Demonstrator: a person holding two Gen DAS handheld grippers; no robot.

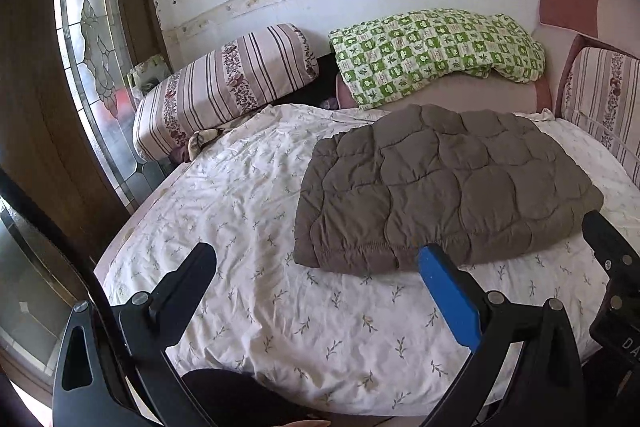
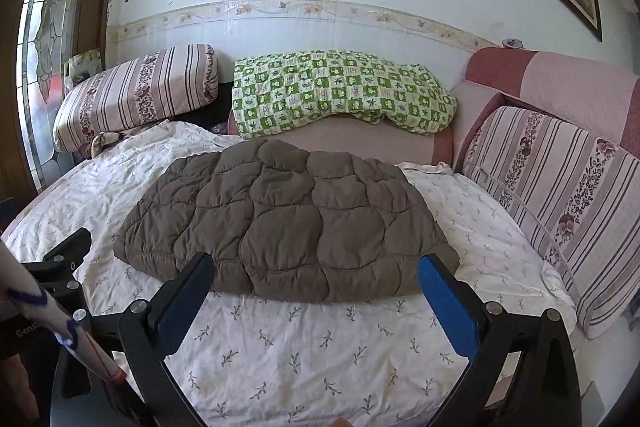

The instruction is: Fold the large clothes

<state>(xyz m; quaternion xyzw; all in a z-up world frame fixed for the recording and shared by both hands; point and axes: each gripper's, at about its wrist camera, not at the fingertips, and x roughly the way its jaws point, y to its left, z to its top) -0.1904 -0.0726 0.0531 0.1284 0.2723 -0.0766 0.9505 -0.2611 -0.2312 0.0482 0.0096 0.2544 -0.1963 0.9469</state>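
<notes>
Left gripper [image 1: 316,259] and right gripper [image 2: 316,269] hover wide apart, empty, low in frame before the folded brown quilted garment [image 2: 280,219] on the floral bedsheet [image 2: 320,347].

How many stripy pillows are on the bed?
2. One stripy pillow lies at the far left by the glass door; the other stripy pillow leans against the pink headboard on the right. More could hide under the green checked blanket.

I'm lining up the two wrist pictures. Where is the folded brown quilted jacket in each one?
Left wrist view: the brown quilted jacket lies right of centre on the white sheet.
Right wrist view: the jacket lies at the centre, just past the open fingers.
Shared landmark: the green checked quilt behind the jacket, against the wall.
</notes>
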